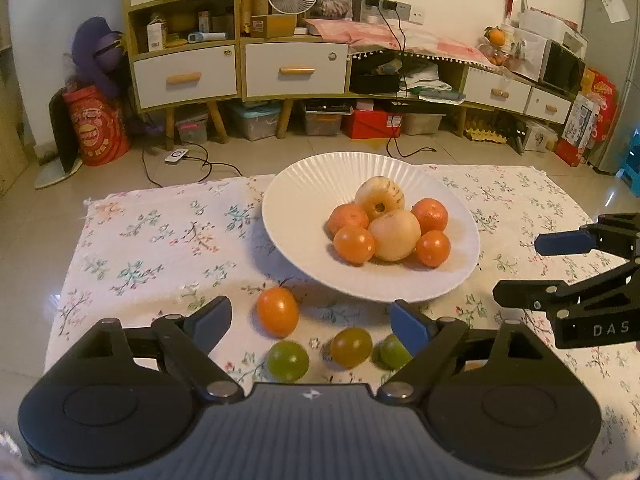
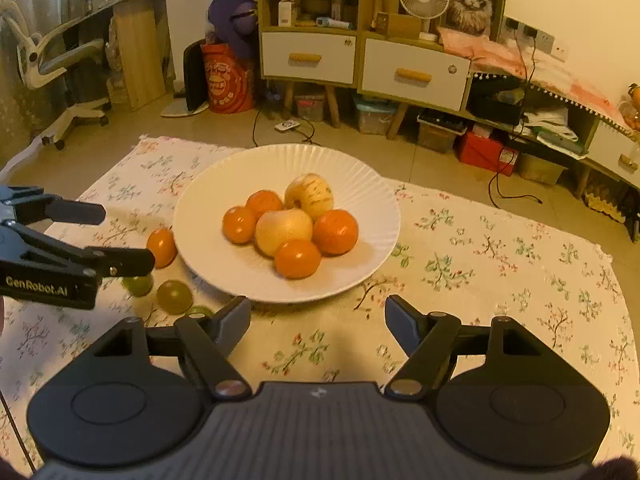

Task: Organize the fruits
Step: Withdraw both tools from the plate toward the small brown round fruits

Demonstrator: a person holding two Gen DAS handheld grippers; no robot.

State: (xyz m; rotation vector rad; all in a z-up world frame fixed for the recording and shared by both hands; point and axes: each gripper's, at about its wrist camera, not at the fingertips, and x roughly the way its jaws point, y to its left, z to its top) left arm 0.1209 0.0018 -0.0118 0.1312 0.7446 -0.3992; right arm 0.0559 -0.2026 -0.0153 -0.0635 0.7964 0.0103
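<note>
A white ribbed plate holds several oranges and two pale apples. On the floral cloth in front of it lie one orange, two green fruits and one olive-brown fruit. My left gripper is open and empty, its jaws spread around these loose fruits. My right gripper is open and empty, just in front of the plate's near rim.
The floral cloth covers a low table. Behind it are tiled floor, cables, a wooden cabinet with drawers, storage boxes, a red bag and an office chair.
</note>
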